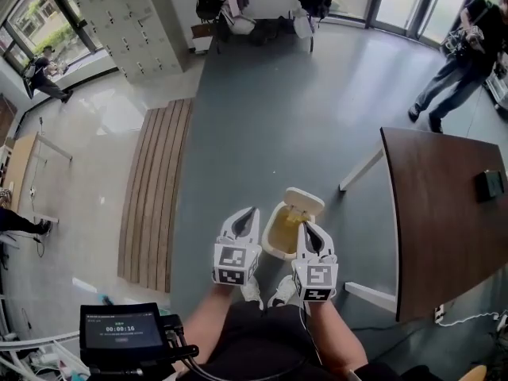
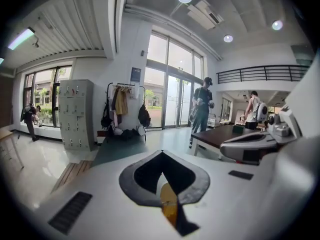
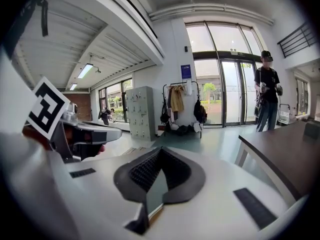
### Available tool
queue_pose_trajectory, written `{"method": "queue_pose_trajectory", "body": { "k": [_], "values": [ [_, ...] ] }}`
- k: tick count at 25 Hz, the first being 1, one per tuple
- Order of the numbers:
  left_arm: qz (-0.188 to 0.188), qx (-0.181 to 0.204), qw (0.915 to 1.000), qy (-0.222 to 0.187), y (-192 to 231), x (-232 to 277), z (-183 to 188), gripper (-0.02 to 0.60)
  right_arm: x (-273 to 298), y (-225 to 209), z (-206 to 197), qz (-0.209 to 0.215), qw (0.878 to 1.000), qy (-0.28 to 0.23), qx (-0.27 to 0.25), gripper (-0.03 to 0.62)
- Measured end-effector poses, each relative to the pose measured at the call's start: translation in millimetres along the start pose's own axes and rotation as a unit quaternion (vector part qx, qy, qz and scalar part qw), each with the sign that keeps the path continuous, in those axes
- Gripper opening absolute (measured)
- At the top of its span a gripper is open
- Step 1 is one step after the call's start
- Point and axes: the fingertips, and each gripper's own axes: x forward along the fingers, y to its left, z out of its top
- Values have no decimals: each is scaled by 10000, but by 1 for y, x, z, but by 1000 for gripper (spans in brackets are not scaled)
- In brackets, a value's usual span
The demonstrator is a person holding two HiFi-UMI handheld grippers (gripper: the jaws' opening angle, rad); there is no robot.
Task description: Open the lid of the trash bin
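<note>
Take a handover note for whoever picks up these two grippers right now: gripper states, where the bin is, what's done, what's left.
Left gripper: shut, empty, held over the floor just left of the trash bin.
Right gripper: shut, empty, overlapping the bin's right edge in the head view.
Bin: on the floor in front of the person's feet, left of the brown table.
Done: lid looks tipped up at the far side, with the yellowish inside showing.
Left: apparently nothing; confirm the lid stays up.

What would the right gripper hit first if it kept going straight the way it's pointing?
Nothing close: the right gripper points level over open floor toward the far coat rack. The trash bin seems to sit below that line, though depth is unclear.
</note>
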Motion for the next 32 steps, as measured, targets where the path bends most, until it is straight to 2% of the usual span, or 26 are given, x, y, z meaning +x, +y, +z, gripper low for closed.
{"method": "queue_pose_trajectory", "body": {
  "k": [4, 13, 19, 21, 23, 25, 32],
  "values": [
    [-100, -80, 9998, -149, -5, -7, 15, -2, -6, 6, 9, 64, 9999, -74, -121, 2],
    [-173, 99, 9994, -282, -2, 0, 5, -2, 5, 5, 6, -1, 9993, -302, -241, 2],
    [-517, -345, 9977, -252, -6, -1, 5, -2, 8, 6, -3, -103, 9990, -441, -47, 2],
    [-468, -114, 9984, -300, -3, -3, 6, -2, 11, 10, -5, -5, 9985, -505, 192, 2],
    [-382, 283, 9981, -390, -3, -2, 12, -2, 14, 9, 0, 91, 9974, -582, 415, 2],
    [-335, 517, 9970, -463, -3, -6, 21, -2, 14, 9, 7, 116, 9971, -618, 439, 2],
    [-330, 479, 9971, -486, -32, -74, 26, -2, -53, 27, 26, 136, 9961, -816, 298, 2]
  ]
}}
